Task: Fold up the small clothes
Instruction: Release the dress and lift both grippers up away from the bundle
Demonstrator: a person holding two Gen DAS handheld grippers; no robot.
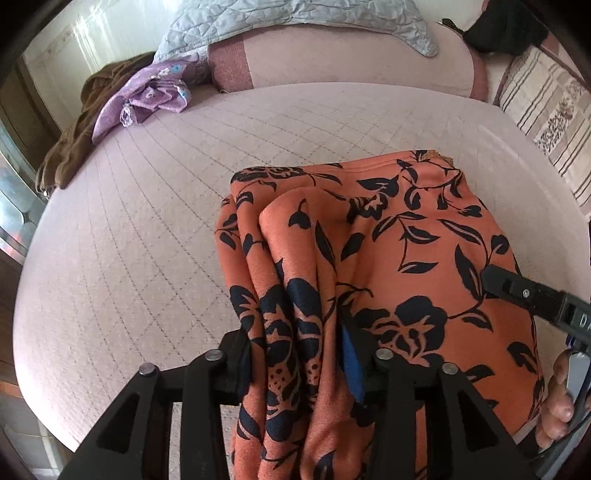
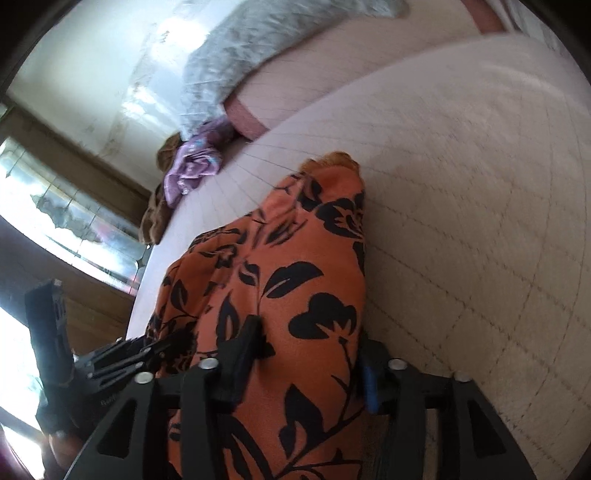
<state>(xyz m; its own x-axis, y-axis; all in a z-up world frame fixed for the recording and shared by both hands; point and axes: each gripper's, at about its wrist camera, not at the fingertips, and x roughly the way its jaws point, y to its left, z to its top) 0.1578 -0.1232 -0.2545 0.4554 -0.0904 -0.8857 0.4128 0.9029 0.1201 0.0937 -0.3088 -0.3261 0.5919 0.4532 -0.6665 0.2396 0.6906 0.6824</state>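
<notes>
Garment: one orange floral piece on the bed, pinched by both your tools. Your left gripper clamps a bunched fold; your right gripper clamps another edge. Only the left view shows a striped pillow. No writing is readable.

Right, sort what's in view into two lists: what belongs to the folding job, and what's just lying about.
In the job:
- orange floral garment, bunched in both claws
- left claw, shut on it
- right claw, shut on it

Lying about:
- purple garment
- brown garment
- grey quilt
- striped cushion
- pink bedspread
</notes>
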